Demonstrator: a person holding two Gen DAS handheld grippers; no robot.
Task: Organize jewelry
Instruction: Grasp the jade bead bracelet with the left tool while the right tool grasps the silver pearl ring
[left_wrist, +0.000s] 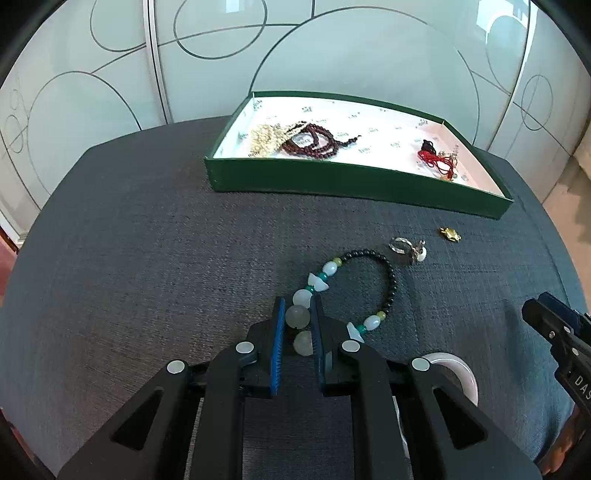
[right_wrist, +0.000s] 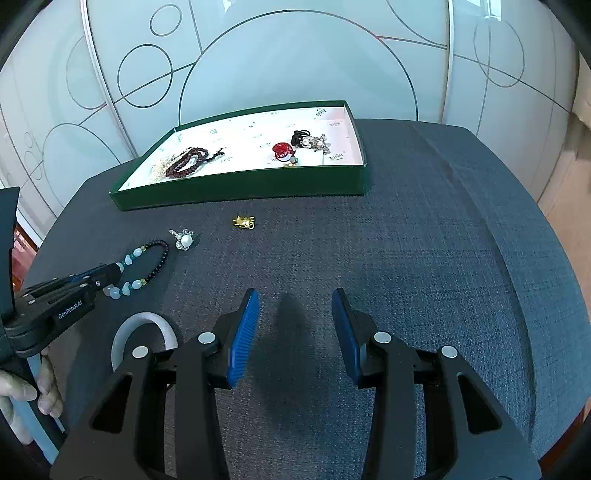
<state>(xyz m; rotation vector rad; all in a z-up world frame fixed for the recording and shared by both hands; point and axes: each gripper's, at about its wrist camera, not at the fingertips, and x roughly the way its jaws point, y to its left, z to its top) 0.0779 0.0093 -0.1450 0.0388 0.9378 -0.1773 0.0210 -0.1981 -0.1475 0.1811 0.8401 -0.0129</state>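
Observation:
A beaded bracelet (left_wrist: 384, 273) of black, pale jade and teal beads lies on the dark cloth; it also shows in the right wrist view (right_wrist: 157, 258). My left gripper (left_wrist: 298, 317) is shut on its large pale beads, and shows in the right wrist view (right_wrist: 110, 273). My right gripper (right_wrist: 295, 310) is open and empty above bare cloth. A green tray (left_wrist: 332, 181) with a white lining holds a pearl strand (left_wrist: 264, 138), a dark red bead necklace (left_wrist: 314, 142) and a red cord piece (left_wrist: 436, 157). A pearl brooch (right_wrist: 184, 239) and a gold charm (right_wrist: 243, 222) lie in front of the tray.
A pale jade bangle (right_wrist: 144, 325) lies on the cloth beside my right gripper's left finger, also in the left wrist view (left_wrist: 461, 373). Frosted glass panels stand behind the table. The table's edges curve off left and right.

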